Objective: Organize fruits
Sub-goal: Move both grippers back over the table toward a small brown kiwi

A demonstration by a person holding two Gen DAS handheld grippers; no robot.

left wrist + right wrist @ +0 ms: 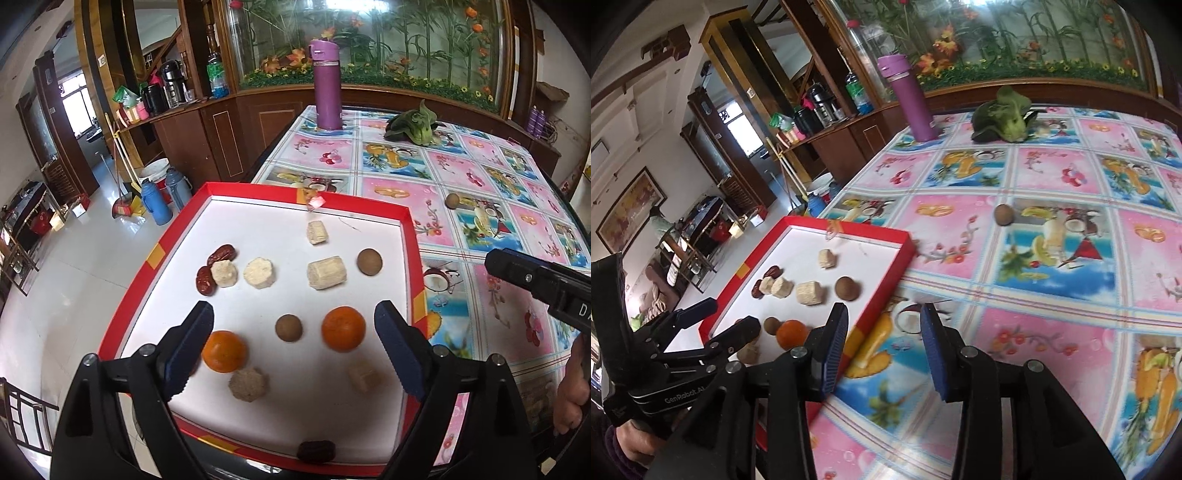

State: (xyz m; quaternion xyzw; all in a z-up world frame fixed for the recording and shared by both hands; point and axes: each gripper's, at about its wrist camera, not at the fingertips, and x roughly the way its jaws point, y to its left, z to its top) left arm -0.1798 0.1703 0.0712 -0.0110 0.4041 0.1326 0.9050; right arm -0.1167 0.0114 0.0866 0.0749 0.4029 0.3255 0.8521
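Observation:
A red-rimmed white tray [410, 258] holds two oranges [343, 328] [224, 350], brown round fruits [289, 328] [369, 261], red dates [221, 253] and several pale cut chunks [327, 273]. My left gripper [293, 350] hovers open over the tray's near half, nothing between its fingers. One brown round fruit [1004, 214] lies loose on the tablecloth beyond the tray. My right gripper [882, 350] is open and empty above the tablecloth, just right of the tray [882, 280].
A purple flask [327, 86] and a leafy green vegetable [412, 127] stand at the table's far end. The fruit-patterned tablecloth [1052, 295] spreads to the right. The tray overhangs the table's left edge, with tiled floor [66, 280] below.

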